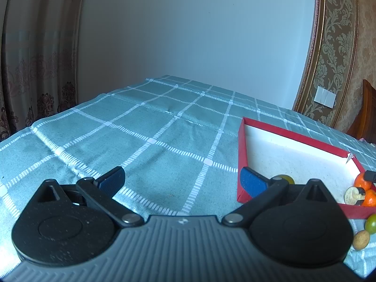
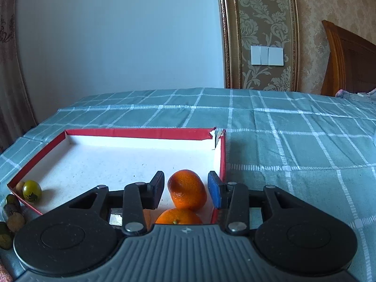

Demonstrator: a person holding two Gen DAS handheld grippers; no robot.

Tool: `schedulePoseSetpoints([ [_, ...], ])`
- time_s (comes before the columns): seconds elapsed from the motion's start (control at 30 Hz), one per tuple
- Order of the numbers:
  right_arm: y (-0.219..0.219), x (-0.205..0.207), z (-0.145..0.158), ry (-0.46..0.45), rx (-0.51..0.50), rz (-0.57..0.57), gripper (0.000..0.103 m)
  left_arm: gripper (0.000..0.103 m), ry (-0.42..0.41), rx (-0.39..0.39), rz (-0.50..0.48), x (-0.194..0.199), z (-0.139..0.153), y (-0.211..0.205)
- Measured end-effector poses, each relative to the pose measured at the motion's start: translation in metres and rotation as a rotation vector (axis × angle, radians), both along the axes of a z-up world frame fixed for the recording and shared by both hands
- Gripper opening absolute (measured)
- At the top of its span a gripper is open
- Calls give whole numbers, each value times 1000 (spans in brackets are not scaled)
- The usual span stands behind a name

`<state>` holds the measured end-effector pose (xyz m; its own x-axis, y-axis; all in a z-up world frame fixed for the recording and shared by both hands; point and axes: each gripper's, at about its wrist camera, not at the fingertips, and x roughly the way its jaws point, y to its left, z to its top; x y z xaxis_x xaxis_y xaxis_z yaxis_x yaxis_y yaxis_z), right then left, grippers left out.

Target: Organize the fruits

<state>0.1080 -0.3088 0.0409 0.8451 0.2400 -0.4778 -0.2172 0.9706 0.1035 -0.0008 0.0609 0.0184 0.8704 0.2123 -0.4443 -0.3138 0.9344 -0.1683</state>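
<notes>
A shallow red box with a white inside (image 2: 141, 132) (image 1: 282, 135) lies on the checked cloth. In the right wrist view my right gripper (image 2: 186, 185) is open inside the box's right corner, its fingers either side of an orange (image 2: 188, 190) without touching it. A second orange (image 2: 178, 217) lies just behind it. A green fruit (image 2: 32, 190) sits in the box's left corner. My left gripper (image 1: 181, 181) is open and empty above the cloth, left of the box. The oranges (image 1: 362, 182) and the right gripper's tip (image 1: 370, 175) show at its far right.
Loose small fruits lie on the cloth outside the box: a green one (image 1: 371, 223) and a tan one (image 1: 361, 240), with more brown and green ones (image 2: 14, 213) by the box's left corner. A teal checked cloth (image 1: 152, 129) covers the table. A wall stands behind.
</notes>
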Motion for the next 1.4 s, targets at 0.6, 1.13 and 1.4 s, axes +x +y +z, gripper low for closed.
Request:
schedulePoseSetpoints([
  [0.6,-29,-112,-12,-89,142,-136,79,103,-33,-8,33,-5,2,4],
  [1.13,-52,-80,-19,-68,239,-173,79,103,-33,311,-280,-60,15,-66],
  [1.4,-55,-73,-20,-57,255,-161,79,103,6,303,-311,-64,5,-89],
])
